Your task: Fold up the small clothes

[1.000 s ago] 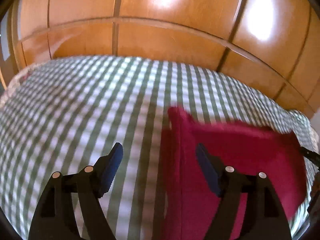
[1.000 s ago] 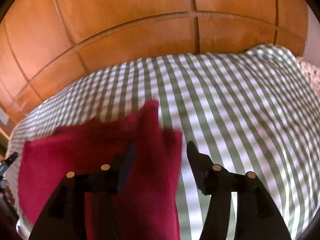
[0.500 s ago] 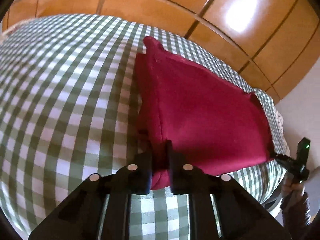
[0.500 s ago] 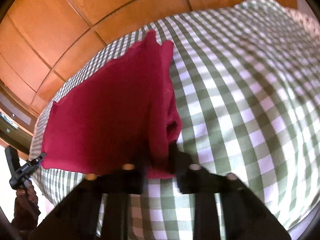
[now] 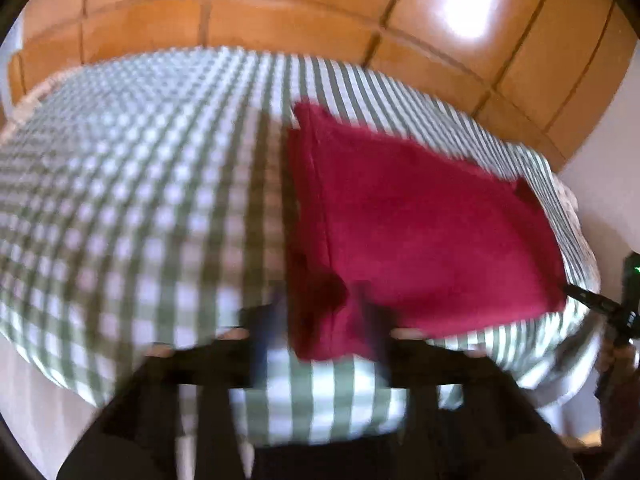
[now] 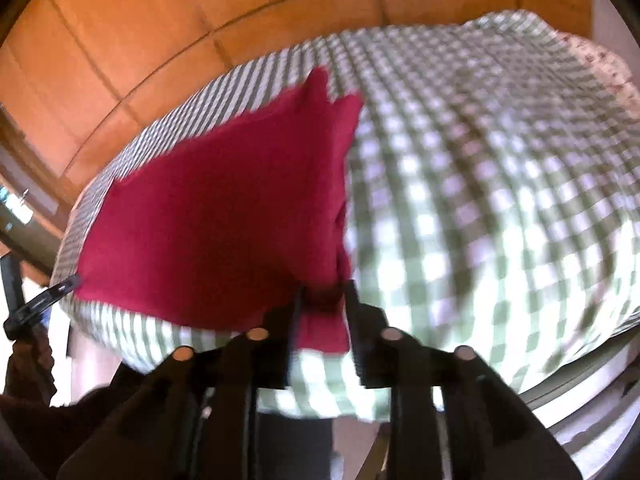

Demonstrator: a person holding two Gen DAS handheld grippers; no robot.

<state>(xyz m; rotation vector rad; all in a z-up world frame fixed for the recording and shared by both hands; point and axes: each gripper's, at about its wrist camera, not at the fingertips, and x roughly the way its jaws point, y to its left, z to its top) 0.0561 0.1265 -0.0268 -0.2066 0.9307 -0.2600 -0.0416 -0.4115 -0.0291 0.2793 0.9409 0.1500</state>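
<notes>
While both tools' jaws are opening off the red garment [image 5: 420, 220] lying folded just ahead on the checked bed [image 5: 140, 200], back your left tool [image 5: 320, 332] and right tool [image 6: 322, 320] straight out without snagging corners.

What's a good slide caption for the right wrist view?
Right gripper opening around the near corner of a folded red garment on a green checked cloth.

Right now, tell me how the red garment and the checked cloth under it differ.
The red garment is plain, the checked cloth green-and-white gingham. The garment is small and folded into layers; the cloth lies spread wide, draping over the edge. Both are soft fabric, the garment lying near the cloth's front edge.
</notes>
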